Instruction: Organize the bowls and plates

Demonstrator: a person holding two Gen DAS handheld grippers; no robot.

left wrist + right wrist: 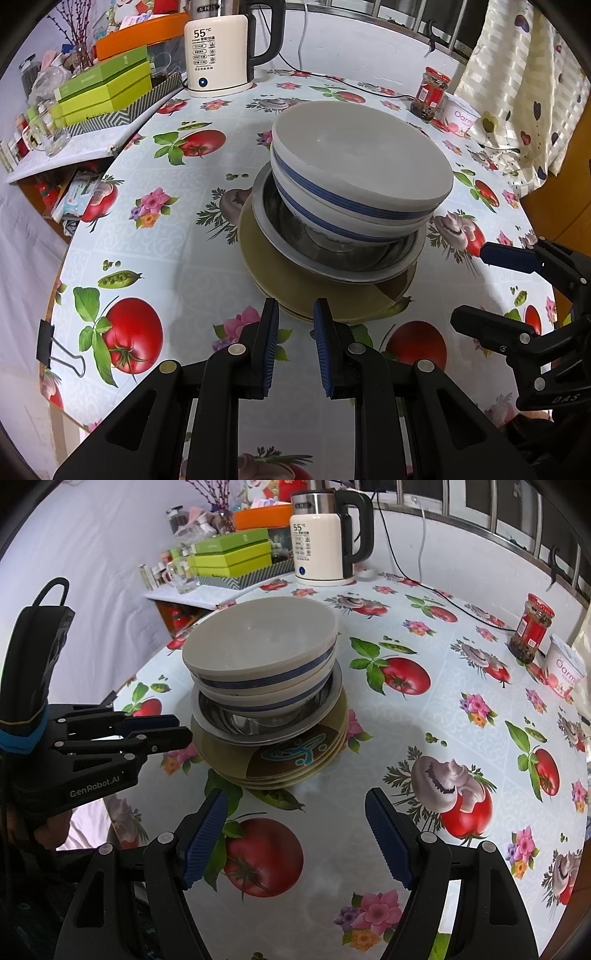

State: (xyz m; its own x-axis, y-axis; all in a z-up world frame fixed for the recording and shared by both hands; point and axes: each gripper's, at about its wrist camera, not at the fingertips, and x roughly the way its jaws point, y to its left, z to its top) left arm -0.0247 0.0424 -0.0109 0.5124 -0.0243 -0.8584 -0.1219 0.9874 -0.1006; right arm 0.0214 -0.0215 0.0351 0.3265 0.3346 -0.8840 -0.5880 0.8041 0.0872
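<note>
One stack stands mid-table. At the bottom lie several tan plates [317, 291] [295, 760], on them a steel bowl [343, 254] [236, 720], and on top two nested white bowls with blue stripes [354, 173] [258, 653], leaning a little. My left gripper [295, 314] [184, 729] points at the plates' near rim. Its jaws are a narrow gap apart and open, with nothing pinched. Whether its tips touch the rim is unclear. My right gripper [297, 797] [472, 284] hovers over the tablecloth just short of the stack, open wide and empty.
A kettle [218, 55] [321, 546], green boxes [107, 88] and glassware crowd the far left. A red-lidded jar [532, 627] and a yogurt cup [565, 668] stand at the far right. A binder clip [48, 347] grips the tablecloth at the table's left edge.
</note>
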